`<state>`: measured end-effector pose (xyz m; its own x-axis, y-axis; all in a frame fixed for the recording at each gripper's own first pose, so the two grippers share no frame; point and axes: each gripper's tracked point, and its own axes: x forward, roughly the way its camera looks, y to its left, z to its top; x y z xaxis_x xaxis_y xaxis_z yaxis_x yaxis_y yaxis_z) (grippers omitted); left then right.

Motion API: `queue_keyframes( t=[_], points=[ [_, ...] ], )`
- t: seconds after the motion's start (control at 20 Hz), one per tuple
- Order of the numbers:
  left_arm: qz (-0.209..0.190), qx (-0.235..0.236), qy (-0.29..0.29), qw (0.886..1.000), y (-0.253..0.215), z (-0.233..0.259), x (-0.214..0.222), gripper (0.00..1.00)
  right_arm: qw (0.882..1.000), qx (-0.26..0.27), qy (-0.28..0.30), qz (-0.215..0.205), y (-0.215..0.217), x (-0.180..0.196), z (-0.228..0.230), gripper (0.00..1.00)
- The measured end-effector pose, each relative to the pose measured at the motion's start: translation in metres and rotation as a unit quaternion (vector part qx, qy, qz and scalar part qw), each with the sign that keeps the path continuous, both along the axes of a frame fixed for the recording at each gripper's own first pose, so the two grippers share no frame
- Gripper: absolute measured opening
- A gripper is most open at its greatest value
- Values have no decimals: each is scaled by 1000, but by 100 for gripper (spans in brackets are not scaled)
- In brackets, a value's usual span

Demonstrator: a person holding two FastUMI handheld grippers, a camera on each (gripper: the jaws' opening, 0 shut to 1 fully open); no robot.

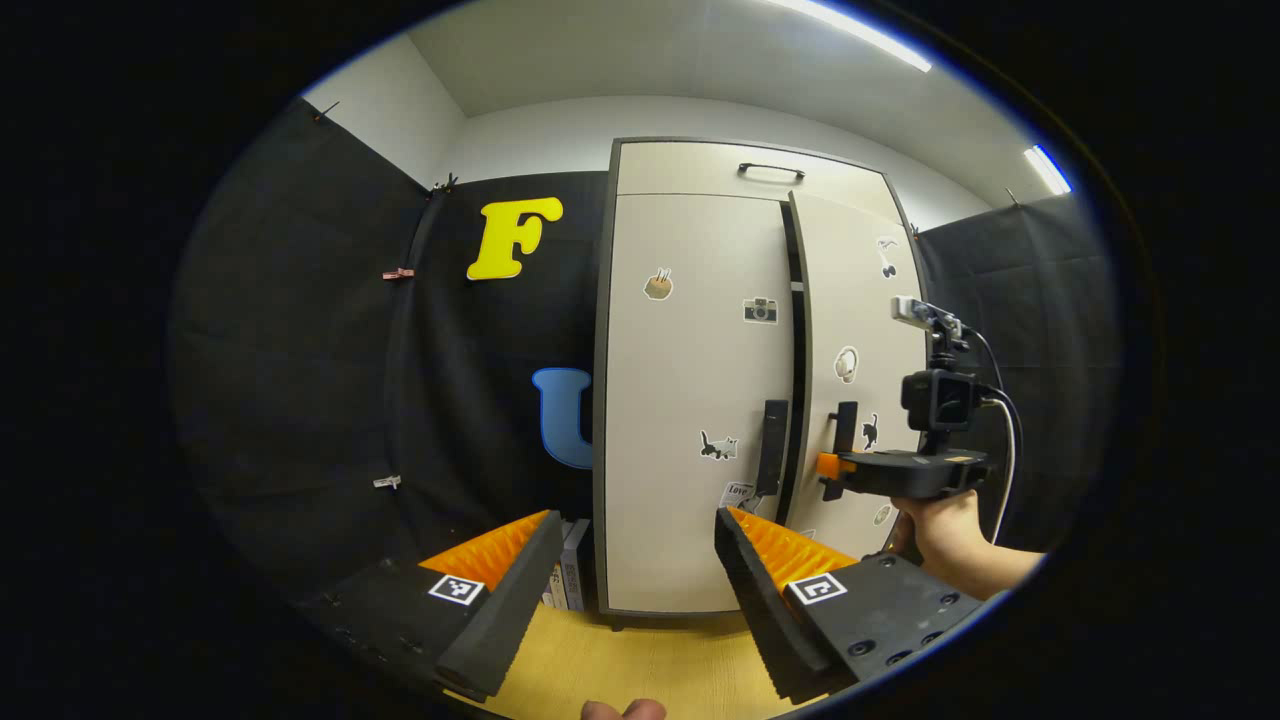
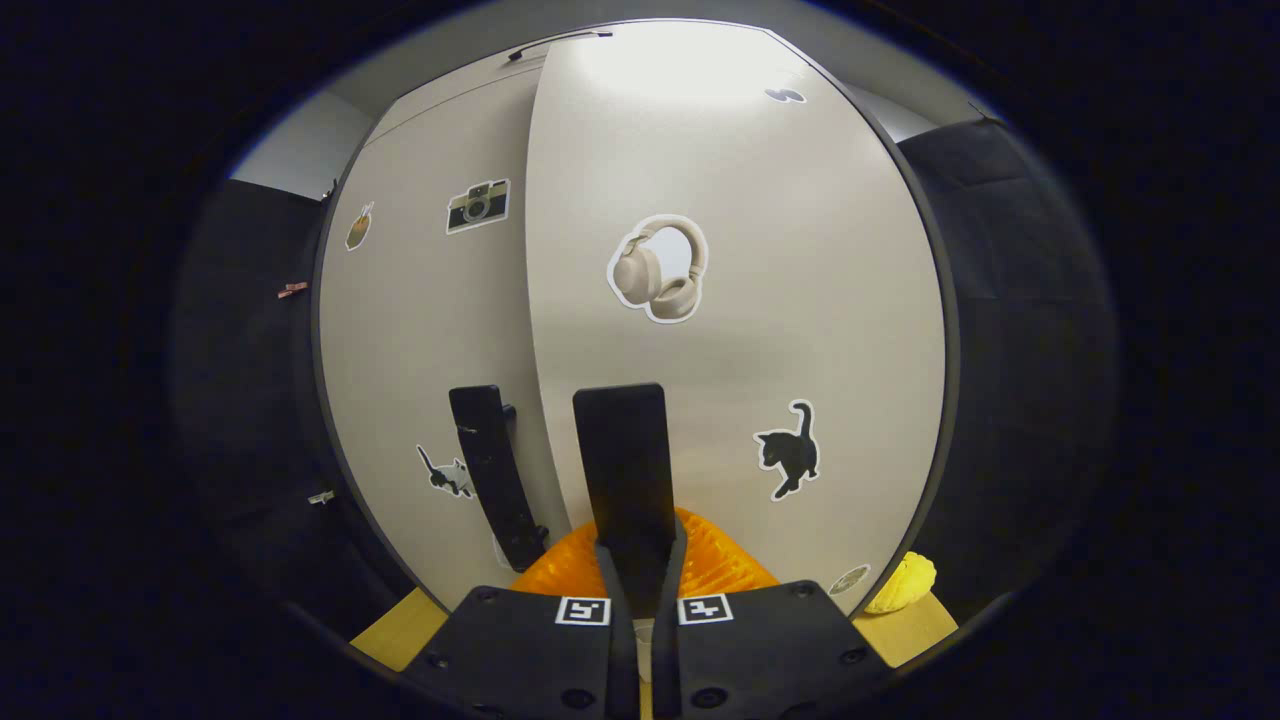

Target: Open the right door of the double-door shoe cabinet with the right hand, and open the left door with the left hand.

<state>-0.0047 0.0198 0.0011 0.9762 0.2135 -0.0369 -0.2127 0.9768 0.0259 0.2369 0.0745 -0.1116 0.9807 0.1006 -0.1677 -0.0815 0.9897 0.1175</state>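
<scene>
The beige shoe cabinet [image 1: 690,400] stands straight ahead of my left gripper [image 1: 635,520], which is open and short of the cabinet with nothing between its fingers. The left door [image 1: 680,370] is closed, its black handle [image 1: 772,445] untouched. The right door [image 1: 850,300] stands slightly ajar, with a dark gap along its inner edge. A hand holds my right gripper [image 1: 835,468] at the right door's handle [image 1: 846,422]. In the right gripper view, my right gripper [image 2: 637,560] is shut on that black handle [image 2: 622,460], and the left door's handle [image 2: 495,470] is beside it.
A top flap with a black handle [image 1: 770,170] sits above the doors. Books [image 1: 570,580] lean against the cabinet's left side on the wooden floor [image 1: 640,660]. A yellow object [image 2: 905,582] lies at the cabinet's right foot. Black cloth walls flank the cabinet.
</scene>
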Motion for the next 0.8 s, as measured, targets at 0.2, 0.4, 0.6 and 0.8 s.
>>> queue_keyframes(
  t=[0.2,0.4,0.6,0.8],
  points=[
    [4,0,-1,1000,-3,3,8,95,1000,1,-4,18,-6,-13,3,10],
    [7,2,-1,1000,-17,3,13,95,1000,8,-13,20,-14,-24,8,10],
    [10,1,-1,1000,-29,3,15,95,999,12,-11,30,-21,-32,10,9],
    [7,1,-1,1000,-43,2,20,94,999,21,-13,32,-30,-41,12,9]
  ],
)
